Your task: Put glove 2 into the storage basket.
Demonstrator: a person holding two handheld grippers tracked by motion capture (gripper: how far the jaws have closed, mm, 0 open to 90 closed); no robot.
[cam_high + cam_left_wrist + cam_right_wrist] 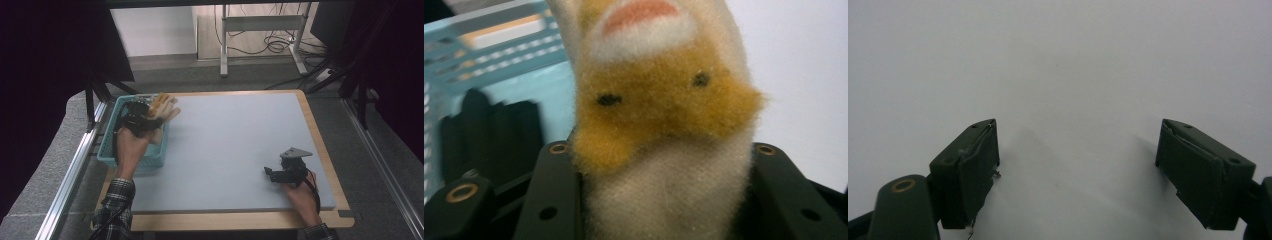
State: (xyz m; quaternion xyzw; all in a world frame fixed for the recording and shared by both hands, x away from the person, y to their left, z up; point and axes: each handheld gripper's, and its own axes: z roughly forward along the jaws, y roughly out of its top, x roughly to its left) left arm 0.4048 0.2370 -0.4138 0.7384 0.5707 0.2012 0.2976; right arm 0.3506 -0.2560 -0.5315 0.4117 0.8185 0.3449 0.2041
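Note:
A plush toy (664, 115) with orange and cream fur sits clamped between the two black jaws of my left gripper (664, 200). In the high view the same toy (161, 107) hangs over the far right corner of a light blue basket (111, 150), with my left gripper (142, 120) shut on it. My right gripper (272, 175) rests low over the grey mat near the table's front right. Its jaws stand wide apart in the right gripper view (1078, 175), with nothing but mat between them.
A dark object (489, 135) lies inside the basket (484, 60). The grey mat (235, 145) covers the wooden table (240, 220). Metal rails run along both sides, and a desk frame with cables stands beyond the far edge.

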